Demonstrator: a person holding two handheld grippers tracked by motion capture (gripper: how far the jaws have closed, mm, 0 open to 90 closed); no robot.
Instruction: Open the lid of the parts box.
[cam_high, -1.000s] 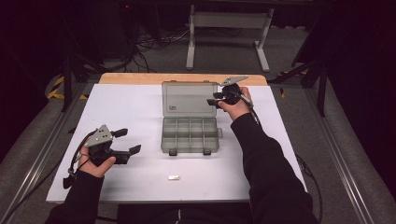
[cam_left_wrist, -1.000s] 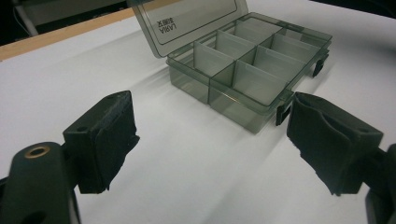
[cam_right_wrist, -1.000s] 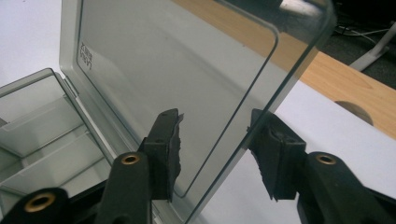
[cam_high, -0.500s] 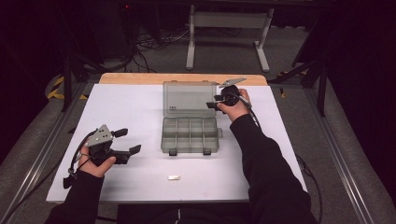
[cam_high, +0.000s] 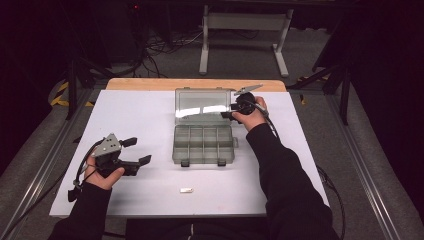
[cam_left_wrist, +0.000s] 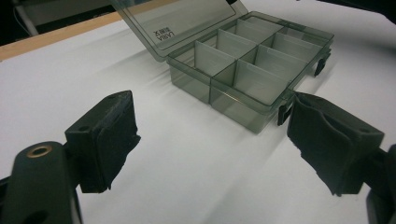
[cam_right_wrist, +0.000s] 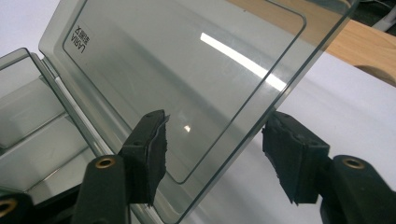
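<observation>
A dark room with cables on the floor surrounds a white-topped table (cam_high: 150, 125) with a wooden far edge. The compartment box (cam_high: 203, 145) of smoky clear plastic sits mid-table, its long axis running left to right, its latches facing the near side. Its flat lid (cam_high: 202, 104) is hinged at the far side and stands open, tilted back. The right gripper (cam_high: 231, 113) reaches in from the right at the lid's right edge, forearm stretched forward in a black sleeve; its jaws have just been opening and now straddle that edge, pads clear of the plastic. The left gripper (cam_high: 136, 151) rests low at the near left, wide open and empty, pointing toward the box. A small white piece (cam_high: 186, 190) lies near the front edge.
</observation>
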